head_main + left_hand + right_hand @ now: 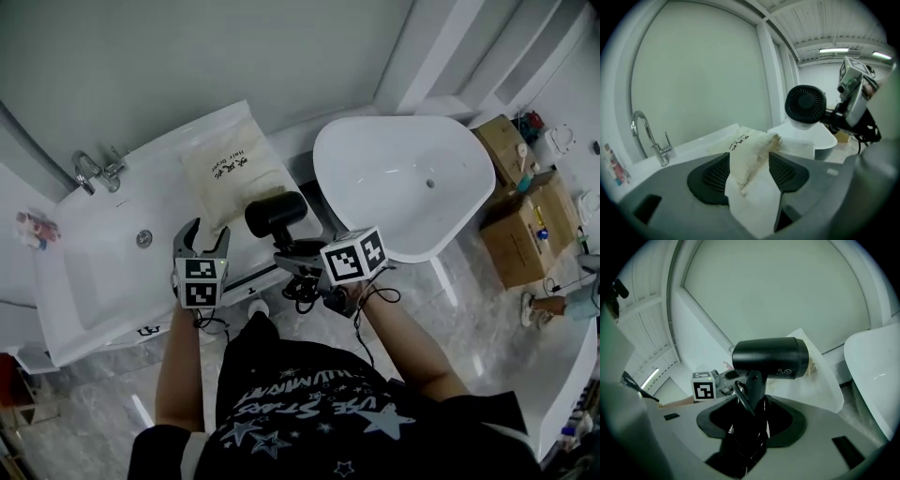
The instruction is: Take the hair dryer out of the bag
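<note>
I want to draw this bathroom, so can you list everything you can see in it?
sink: 1, white, left in head view
tap: 1, silver, behind the sink
bag: 1, cream, flat, right of the sink
dryer: 1, black, held in the air, out of the bag
tub: 1, white, right of the bag
boxes: 2, brown, right of the tub
left tongs: 1, grey, open, empty
right tongs: 1, grey, shut on the dryer's handle
</note>
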{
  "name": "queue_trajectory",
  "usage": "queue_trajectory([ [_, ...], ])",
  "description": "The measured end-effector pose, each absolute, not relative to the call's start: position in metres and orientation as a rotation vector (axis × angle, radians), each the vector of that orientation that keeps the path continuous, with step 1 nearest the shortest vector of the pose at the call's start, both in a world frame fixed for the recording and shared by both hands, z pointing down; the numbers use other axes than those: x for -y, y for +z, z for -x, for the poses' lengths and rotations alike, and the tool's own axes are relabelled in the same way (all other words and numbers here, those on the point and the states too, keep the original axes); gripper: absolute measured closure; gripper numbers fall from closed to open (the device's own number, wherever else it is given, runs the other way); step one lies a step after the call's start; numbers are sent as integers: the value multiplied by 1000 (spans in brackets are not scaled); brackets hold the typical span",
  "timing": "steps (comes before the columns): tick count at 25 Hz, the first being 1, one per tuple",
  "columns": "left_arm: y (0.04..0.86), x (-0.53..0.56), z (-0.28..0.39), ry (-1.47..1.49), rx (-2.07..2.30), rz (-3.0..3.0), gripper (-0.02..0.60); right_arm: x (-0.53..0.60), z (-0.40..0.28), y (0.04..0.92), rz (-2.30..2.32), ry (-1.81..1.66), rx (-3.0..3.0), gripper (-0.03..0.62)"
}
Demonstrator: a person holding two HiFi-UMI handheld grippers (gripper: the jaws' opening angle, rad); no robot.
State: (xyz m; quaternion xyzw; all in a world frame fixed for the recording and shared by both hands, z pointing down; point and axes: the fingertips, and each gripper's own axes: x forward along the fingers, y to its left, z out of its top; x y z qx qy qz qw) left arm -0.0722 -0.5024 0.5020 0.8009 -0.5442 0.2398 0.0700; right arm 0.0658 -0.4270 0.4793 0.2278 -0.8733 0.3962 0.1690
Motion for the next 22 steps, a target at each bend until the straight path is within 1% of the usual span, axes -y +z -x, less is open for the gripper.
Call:
queue_trajectory([
  [6,470,426,61,601,1748,-2405,318,397,-84,463,-741,1105,2603,410],
  [14,434,338,47,440,1860,-2421,324,348,-90,450,-770,1086,2700,410],
  [15,431,331,47,430,1876,-2422,346,343,-91,450,-773,1083,2709,410],
  [17,427,317,47,414,1898,-2419,413,335,-90,451,-771,1082,2718,410],
  [20,430,297,49,409,1905,-2407,478,323,-84,458,-756,1096,2716,410],
  [22,436,283,54,412,1905,-2388,508,314,-76,462,-740,1100,2715,410],
])
